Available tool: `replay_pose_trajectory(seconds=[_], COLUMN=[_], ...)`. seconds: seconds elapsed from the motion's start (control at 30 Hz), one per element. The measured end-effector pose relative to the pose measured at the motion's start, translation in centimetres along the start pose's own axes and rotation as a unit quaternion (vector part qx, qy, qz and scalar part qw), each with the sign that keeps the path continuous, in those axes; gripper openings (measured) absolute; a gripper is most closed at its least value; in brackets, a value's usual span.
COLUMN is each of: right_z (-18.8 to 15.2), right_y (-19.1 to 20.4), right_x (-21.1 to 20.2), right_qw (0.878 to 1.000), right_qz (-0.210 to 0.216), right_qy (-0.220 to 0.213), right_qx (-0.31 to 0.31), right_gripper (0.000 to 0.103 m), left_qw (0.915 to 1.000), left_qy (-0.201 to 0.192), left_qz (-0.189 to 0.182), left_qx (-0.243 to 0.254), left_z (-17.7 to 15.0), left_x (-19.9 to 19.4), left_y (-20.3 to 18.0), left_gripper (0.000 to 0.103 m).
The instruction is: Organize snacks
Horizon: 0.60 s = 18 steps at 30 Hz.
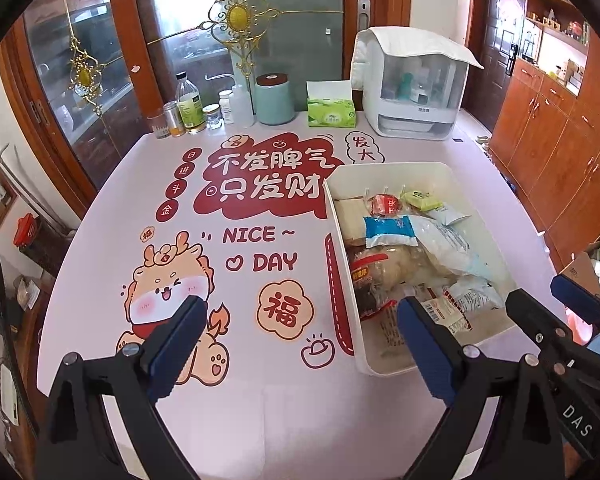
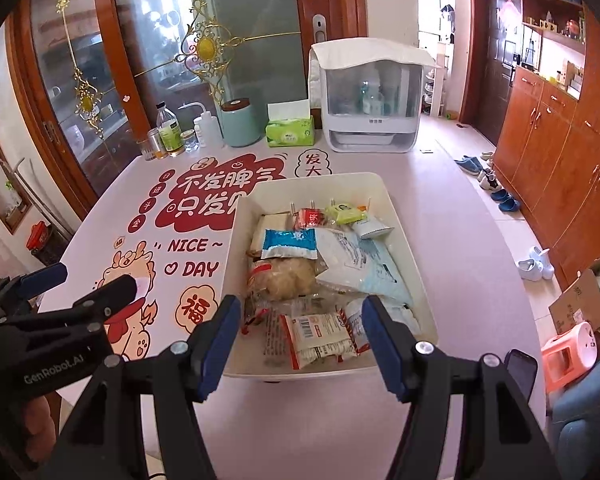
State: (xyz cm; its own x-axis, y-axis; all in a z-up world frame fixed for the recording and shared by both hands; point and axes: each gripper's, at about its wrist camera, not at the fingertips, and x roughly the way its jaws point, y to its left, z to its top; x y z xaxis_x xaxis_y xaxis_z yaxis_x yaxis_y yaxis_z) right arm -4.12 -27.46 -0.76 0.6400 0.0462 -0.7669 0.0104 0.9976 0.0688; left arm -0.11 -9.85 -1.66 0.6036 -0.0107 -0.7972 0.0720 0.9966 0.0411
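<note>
A white bin (image 2: 404, 220) on the printed table mat holds several snack packets. Among them are a blue-and-white packet (image 2: 288, 244), a red one (image 2: 310, 218), a green one (image 2: 346, 214), a large pale blue bag (image 2: 360, 264) and a barcode-labelled packet (image 2: 320, 336). My right gripper (image 2: 302, 340) hovers open over the bin's near edge, holding nothing. My left gripper (image 1: 300, 340) is open and empty over the mat, left of the bin (image 1: 340, 220), with one finger above the bin's near left corner. The right gripper (image 1: 538, 292) shows beside it.
Along the table's back edge stand several bottles (image 1: 190, 108), a teal canister (image 1: 275, 98), a green tissue box (image 1: 331, 110) and a white lidded appliance (image 1: 414, 84). On the floor to the right are a pink stool (image 2: 568, 354), a cardboard box (image 2: 580, 304) and shoes. Wooden cabinets (image 2: 560, 152) line the right wall.
</note>
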Motion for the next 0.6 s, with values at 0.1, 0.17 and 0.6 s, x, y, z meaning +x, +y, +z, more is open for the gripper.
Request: replay_pose_trajectory(seconds=[0.1,0.17,0.6], right_z=[0.0,0.01,-0.05], right_y=[0.32,0.42,0.6], right_x=[-0.04,-0.04,0.12], right_qw=[1.0,1.0,1.0], right_qz=[-0.001,-0.001,0.003], right_qy=[0.0,0.0,0.004], right_qx=[-0.002,-0.003,-0.004], right_gripper=[0.063,0.063,0.063], left_qw=[1.0,1.0,1.0], left_qy=[-0.001,0.0,0.005], left_qz=[0.001,0.0,-0.002], left_qx=[0.001,0.0,0.001], left_z=[-0.02,-0.06,-0.22], left_x=[0.01,0.06,0.09], left_y=[-0.07,-0.06,-0.1], left_gripper=[0.095,0.095,0.095])
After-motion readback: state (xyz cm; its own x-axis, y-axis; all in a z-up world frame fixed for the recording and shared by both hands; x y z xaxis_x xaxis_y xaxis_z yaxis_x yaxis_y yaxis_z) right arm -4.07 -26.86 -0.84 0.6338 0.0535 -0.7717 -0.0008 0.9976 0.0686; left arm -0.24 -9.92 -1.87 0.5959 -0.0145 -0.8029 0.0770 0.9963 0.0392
